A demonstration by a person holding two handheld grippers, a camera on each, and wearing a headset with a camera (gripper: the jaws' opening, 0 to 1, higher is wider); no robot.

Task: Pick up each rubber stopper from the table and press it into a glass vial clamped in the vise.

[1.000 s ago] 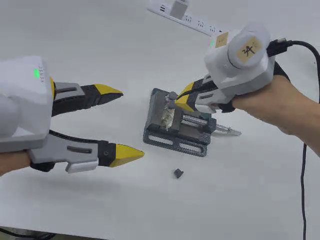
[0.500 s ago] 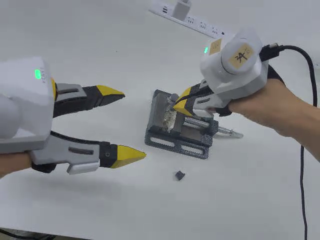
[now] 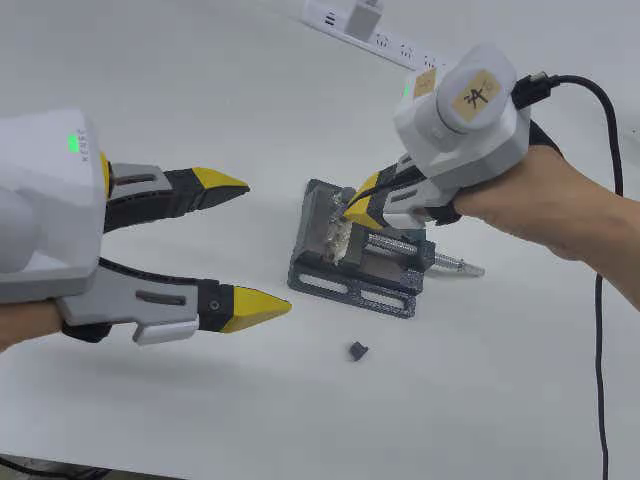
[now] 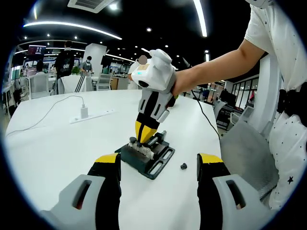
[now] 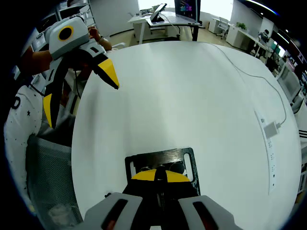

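Stopper [image 3: 347, 193] pressed at vise [image 3: 350, 285] by closed-tipped right hand-held gripper [image 3: 352, 207]; second stopper [image 3: 357, 349] left untouched near spread left hand-held gripper [image 3: 268, 244].

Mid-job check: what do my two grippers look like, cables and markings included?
Both have white housings and black-and-grey jaws ending in pointed yellow tips. The left gripper shows a green light; the right gripper carries a tan label with a handwritten mark and a black cable. The person wears a white star-printed short-sleeved shirt.

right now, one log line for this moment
right hand-held gripper shut over vise | left hand-held gripper open, apart | stopper on table
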